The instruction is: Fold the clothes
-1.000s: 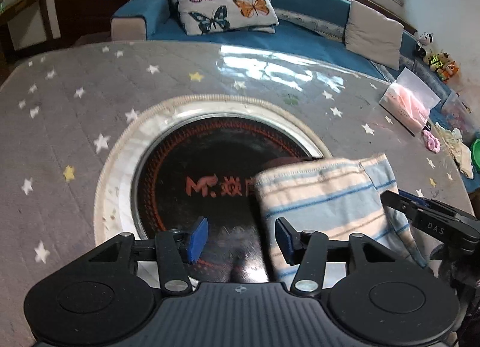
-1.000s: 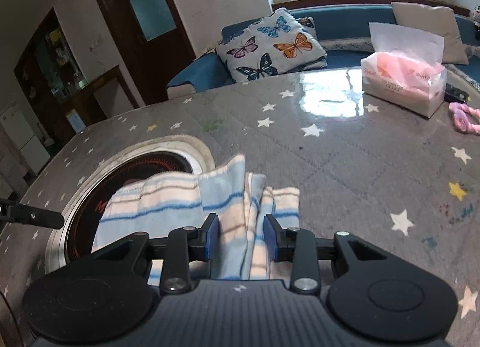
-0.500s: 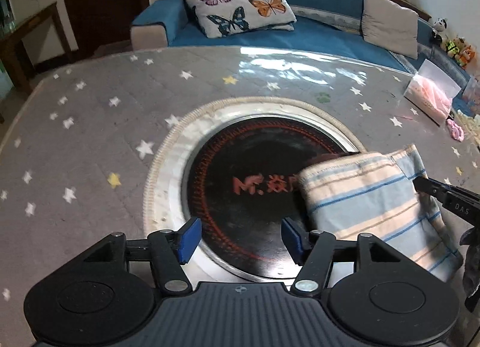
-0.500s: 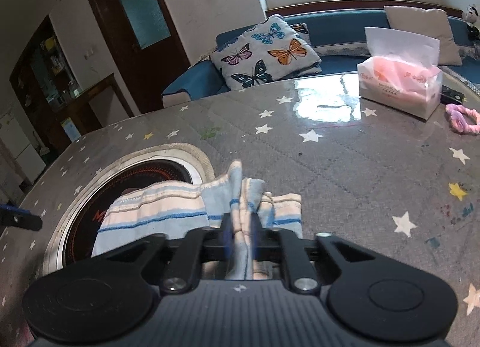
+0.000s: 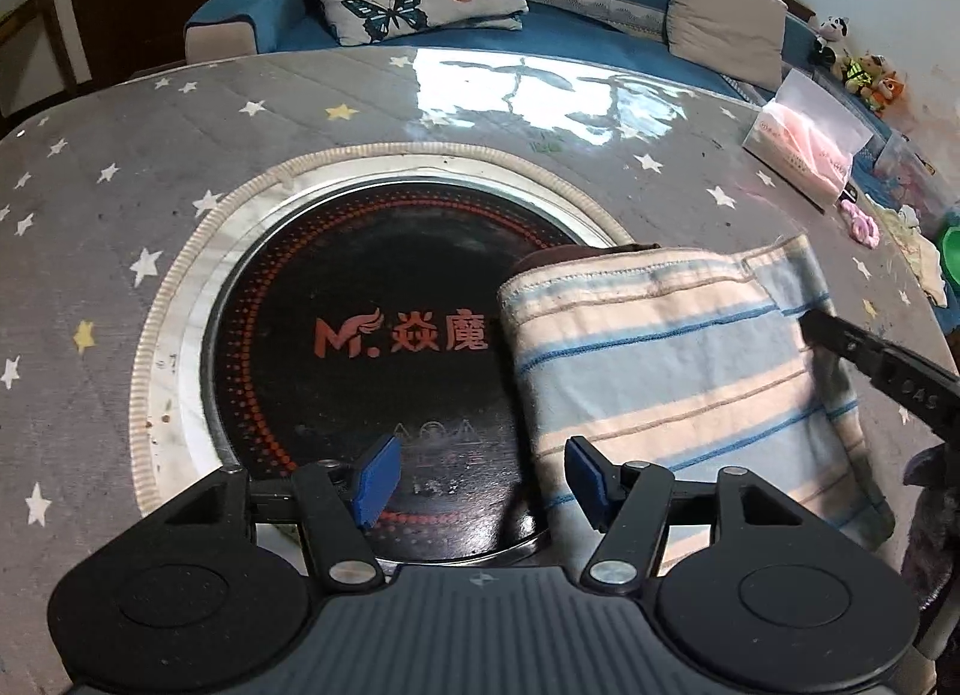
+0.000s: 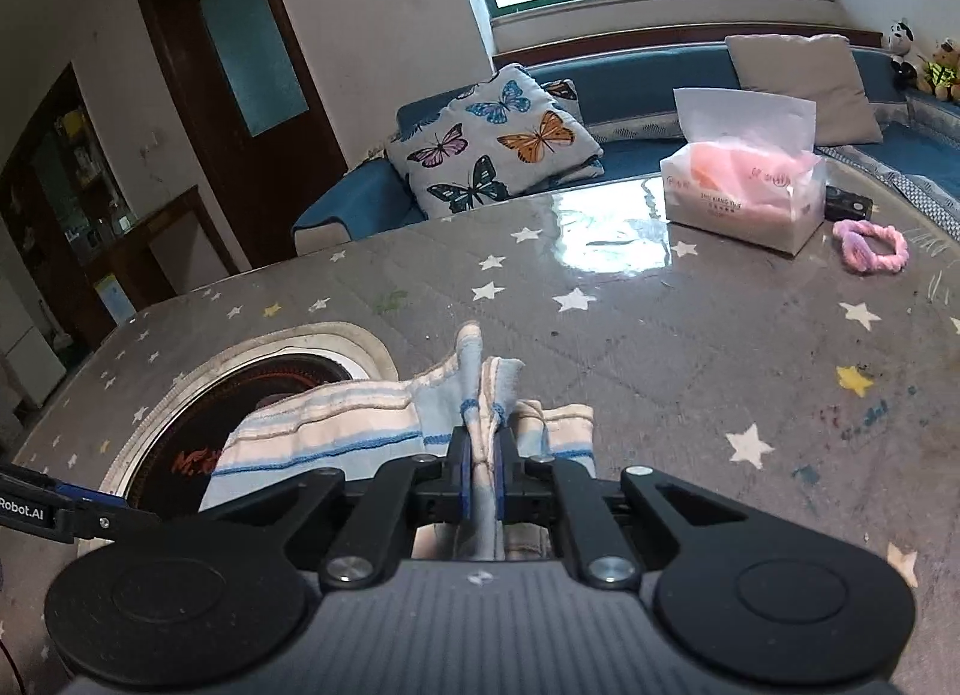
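Observation:
A folded striped cloth (image 5: 672,371), pale blue, cream and blue lines, lies on the grey star-print table, partly over the black round hotplate (image 5: 372,335). My right gripper (image 6: 480,476) is shut on the cloth (image 6: 336,431) at its near right edge, and a bunched fold stands up between the blue pads. My left gripper (image 5: 480,476) is open above the hotplate's near rim, its right pad just over the cloth's left edge, with nothing pinched. The right gripper's black arm (image 5: 882,371) shows at the cloth's right side in the left wrist view.
A tissue pack (image 6: 744,197) and a pink hair tie (image 6: 870,245) lie at the table's far right. A blue sofa with a butterfly cushion (image 6: 498,143) runs behind the table. Small cloths and a green object (image 5: 951,251) sit at the right edge.
My right gripper closed onto the cloth's edge and bunched it upward. My left gripper let its jaws stand a little wider and shifted left, off the cloth toward the hotplate.

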A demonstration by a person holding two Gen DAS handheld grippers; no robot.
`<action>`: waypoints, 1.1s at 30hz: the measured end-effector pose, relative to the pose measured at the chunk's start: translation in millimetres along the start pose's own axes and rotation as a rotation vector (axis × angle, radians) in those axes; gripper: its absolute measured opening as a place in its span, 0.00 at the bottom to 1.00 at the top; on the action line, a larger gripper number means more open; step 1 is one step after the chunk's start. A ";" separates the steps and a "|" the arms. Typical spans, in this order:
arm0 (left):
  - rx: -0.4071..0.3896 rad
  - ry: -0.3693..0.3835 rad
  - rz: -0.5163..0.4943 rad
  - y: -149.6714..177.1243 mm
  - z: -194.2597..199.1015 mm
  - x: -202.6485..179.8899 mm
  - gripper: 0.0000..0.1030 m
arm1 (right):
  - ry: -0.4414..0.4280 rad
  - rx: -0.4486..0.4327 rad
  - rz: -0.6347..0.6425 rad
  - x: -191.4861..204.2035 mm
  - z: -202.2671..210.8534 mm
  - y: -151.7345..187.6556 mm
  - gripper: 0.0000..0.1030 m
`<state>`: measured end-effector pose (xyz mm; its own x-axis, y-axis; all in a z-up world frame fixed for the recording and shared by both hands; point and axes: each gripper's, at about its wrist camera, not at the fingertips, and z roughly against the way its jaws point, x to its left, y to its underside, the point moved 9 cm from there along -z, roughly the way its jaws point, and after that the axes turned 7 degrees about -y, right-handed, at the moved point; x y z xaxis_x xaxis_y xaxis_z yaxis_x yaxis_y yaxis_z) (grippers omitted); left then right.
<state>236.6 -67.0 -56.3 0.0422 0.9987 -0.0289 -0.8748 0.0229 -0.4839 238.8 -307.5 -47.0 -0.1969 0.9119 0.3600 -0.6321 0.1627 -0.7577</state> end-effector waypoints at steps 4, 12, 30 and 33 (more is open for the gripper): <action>-0.004 0.000 0.003 -3.8 -4.5 -3.0 0.62 | -0.016 -0.051 -0.014 3.3 14.7 -9.0 0.06; -0.012 -0.012 -0.004 -9.6 -11.8 -11.0 0.62 | 0.070 0.002 -0.116 -33.6 -4.2 4.9 0.10; -0.102 -0.004 -0.017 -45.9 -43.8 -36.0 0.56 | 0.034 0.018 0.054 -2.9 -18.3 -6.7 0.11; -0.083 -0.018 -0.015 -44.6 -57.5 -30.0 0.52 | 0.043 0.036 0.049 -8.3 -24.0 -4.0 0.10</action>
<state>302.0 -100.6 -84.2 0.0455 0.9990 -0.0052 -0.8311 0.0350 -0.5549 260.9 -306.7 -60.0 -0.1962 0.9342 0.2981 -0.6492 0.1041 -0.7534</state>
